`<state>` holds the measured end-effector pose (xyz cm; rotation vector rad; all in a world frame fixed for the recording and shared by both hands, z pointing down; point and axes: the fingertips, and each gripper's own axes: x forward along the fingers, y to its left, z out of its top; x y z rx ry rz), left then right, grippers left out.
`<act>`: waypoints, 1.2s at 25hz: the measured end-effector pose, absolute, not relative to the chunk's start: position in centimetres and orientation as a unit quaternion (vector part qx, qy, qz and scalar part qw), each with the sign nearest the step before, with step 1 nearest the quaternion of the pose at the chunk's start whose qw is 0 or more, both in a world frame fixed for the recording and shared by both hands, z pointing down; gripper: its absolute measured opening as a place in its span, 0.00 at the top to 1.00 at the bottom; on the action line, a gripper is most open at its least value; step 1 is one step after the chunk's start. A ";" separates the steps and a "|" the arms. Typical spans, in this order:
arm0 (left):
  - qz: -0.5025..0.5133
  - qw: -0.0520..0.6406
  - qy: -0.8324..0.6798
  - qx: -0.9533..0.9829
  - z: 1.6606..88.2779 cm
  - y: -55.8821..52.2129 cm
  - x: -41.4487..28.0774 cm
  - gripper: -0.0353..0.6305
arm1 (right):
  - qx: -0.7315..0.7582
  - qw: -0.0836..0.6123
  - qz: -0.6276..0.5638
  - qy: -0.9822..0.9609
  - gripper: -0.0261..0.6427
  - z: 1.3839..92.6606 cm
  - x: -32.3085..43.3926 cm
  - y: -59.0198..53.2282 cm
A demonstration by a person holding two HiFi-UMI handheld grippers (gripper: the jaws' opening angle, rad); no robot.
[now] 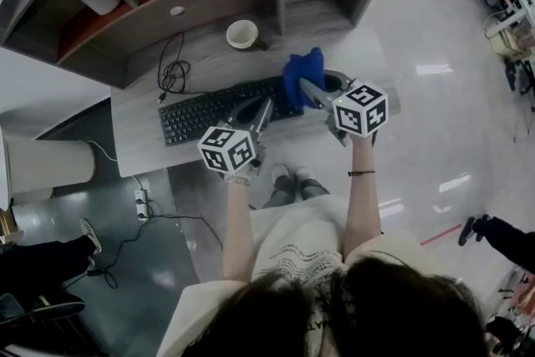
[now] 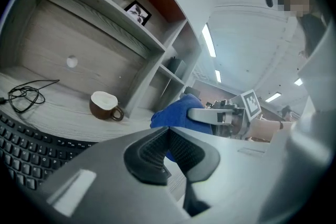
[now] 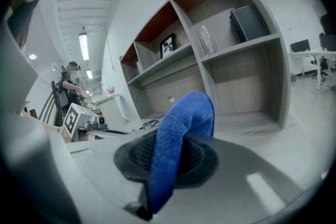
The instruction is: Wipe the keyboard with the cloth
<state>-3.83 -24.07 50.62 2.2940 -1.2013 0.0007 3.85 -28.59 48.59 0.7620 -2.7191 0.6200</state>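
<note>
Right gripper (image 3: 170, 162) fingers (image 3: 203, 161) tight on cloth (image 3: 181, 131), left gripper (image 2: 168, 134) fingers (image 2: 148, 157) together (keyboard (image 2: 26, 150) in that view, not right's)

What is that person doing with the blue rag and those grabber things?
A person at a pale wooden desk holds a gripper in each hand. The right gripper pinches a fuzzy blue cloth over the right end of the long black keyboard. The left gripper is shut and empty above the keyboard's middle.

The soft blue cloth (image 1: 303, 69) is bunched up, pinched in the right gripper (image 1: 313, 89) above the right end of the long black keyboard (image 1: 201, 114), which lies flat on the desk (image 1: 209, 63)
</note>
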 end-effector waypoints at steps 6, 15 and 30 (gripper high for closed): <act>0.004 0.284 -0.419 0.863 51.5 -24.1 -3.5 0.94 | 0.296 0.124 0.216 -0.922 0.87 49.3 4.6 -28.3; 0.012 0.291 -0.397 0.870 51.8 -24.8 -1.9 0.94 | 0.317 0.167 0.219 -0.908 0.87 51.7 6.5 -28.5; 0.012 0.310 -0.410 0.858 52.5 -24.9 0.0 0.94 | 0.286 0.187 0.241 -0.908 0.87 53.9 6.4 -28.9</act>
